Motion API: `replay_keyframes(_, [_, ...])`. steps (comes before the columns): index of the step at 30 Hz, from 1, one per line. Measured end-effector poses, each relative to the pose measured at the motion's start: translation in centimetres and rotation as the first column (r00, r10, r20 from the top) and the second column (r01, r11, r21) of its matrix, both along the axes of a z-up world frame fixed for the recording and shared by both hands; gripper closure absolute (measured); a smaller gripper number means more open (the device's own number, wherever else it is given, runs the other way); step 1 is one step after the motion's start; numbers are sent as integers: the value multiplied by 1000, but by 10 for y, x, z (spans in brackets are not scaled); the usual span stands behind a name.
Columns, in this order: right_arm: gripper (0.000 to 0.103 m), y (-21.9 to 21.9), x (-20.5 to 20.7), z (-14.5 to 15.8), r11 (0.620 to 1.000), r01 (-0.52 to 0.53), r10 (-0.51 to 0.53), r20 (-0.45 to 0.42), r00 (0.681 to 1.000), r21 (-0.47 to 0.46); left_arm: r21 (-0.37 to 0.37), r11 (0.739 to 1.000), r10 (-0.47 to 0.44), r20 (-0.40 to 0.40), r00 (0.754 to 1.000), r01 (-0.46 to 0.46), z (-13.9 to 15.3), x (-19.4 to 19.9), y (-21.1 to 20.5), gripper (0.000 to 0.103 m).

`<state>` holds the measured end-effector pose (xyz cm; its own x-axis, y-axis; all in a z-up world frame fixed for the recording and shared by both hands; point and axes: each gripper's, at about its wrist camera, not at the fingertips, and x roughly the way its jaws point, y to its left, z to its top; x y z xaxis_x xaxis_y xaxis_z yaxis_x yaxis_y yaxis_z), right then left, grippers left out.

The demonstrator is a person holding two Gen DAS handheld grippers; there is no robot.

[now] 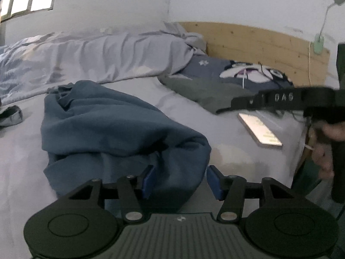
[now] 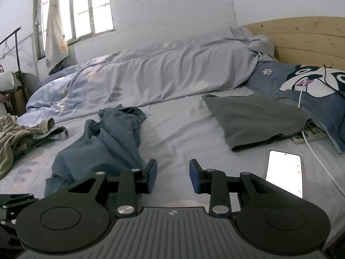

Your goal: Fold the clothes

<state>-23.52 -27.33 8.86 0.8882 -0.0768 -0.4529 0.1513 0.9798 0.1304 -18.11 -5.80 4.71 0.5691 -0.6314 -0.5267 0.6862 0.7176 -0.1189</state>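
A crumpled blue garment (image 1: 107,129) lies on the bed's pale sheet (image 1: 232,151). My left gripper (image 1: 181,181) is open, and the garment's near edge sits loosely between its blue pads (image 1: 148,181). In the right wrist view the same blue garment (image 2: 107,142) stretches away to the left. My right gripper (image 2: 172,177) is open over bare sheet, its left pad (image 2: 152,177) just beside the garment's near corner. A grey folded garment (image 2: 258,120) rests at the right by the pillow.
A lit phone (image 2: 284,172) and a white cable (image 2: 312,151) lie near right. A rumpled duvet (image 2: 151,75) fills the far side, a cartoon pillow (image 2: 312,82) leans on the wooden headboard (image 2: 301,36), and beige clothes (image 2: 13,138) lie left. A hand (image 1: 330,129) holds the other tool's black frame (image 1: 280,100).
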Motion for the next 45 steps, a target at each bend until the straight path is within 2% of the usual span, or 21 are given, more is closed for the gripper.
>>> replay_keyframes(5, [70,-7,-4,0,1000,10,-10,-4,1000,7,69,998,1,3,1000,-1,-8,0,-12,54])
replay_keyframes(6, [70,-8,-4,0,1000,10,-10,-5,1000,6,60,998,1,-6,1000,-1,-8,2,-12,70])
replay_keyframes(7, [70,-9,-5,0,1000,9,-9,-6,1000,6,47,999,-2,-19,1000,3,-8,4,-11,87])
replay_keyframes(10, [70,-10,-5,0,1000,2,-2,-12,1000,6,-7,1000,4,-33,999,-4,-5,9,-4,98])
replay_keyframes(14, [68,-5,-4,-2,999,-50,50,-24,998,3,-152,988,11,-58,998,-20,6,16,12,99])
replay_keyframes(16, [68,1,-3,-3,996,-92,91,-30,995,-7,-199,980,9,-87,996,-26,9,21,19,99])
replay_keyframes(20, [68,13,-4,-4,985,-169,168,-30,985,-25,-197,980,-3,-150,989,-27,4,27,21,95])
replay_keyframes(23, [68,19,-1,-2,982,-188,187,-22,982,-19,-191,981,-9,-168,986,-24,1,25,25,86])
replay_keyframes(25, [68,24,2,1,979,-201,201,-14,980,-13,-199,980,-4,-161,987,-29,2,22,32,69])
replay_keyframes(28, [62,40,8,8,968,-249,248,-8,969,-36,-222,973,34,-145,989,-66,5,19,50,57])
replay_keyframes(31, [59,63,21,13,947,-315,315,-14,949,-67,-239,957,131,-144,981,-163,8,21,77,43])
replay_keyframes(34, [50,89,39,13,921,-371,369,-35,929,-120,-244,931,235,-169,957,-272,7,26,105,42])
replay_keyframes(37, [50,113,61,5,890,-421,415,-70,907,-174,-245,901,309,-216,926,-357,3,34,128,42])
replay_keyframes(43, [50,148,101,-18,829,-493,466,-163,870,-264,-227,858,400,-268,876,-461,-7,49,150,42])
replay_keyframes(45, [50,153,110,-24,819,-505,473,-178,863,-273,-220,855,407,-277,870,-470,-10,55,151,42])
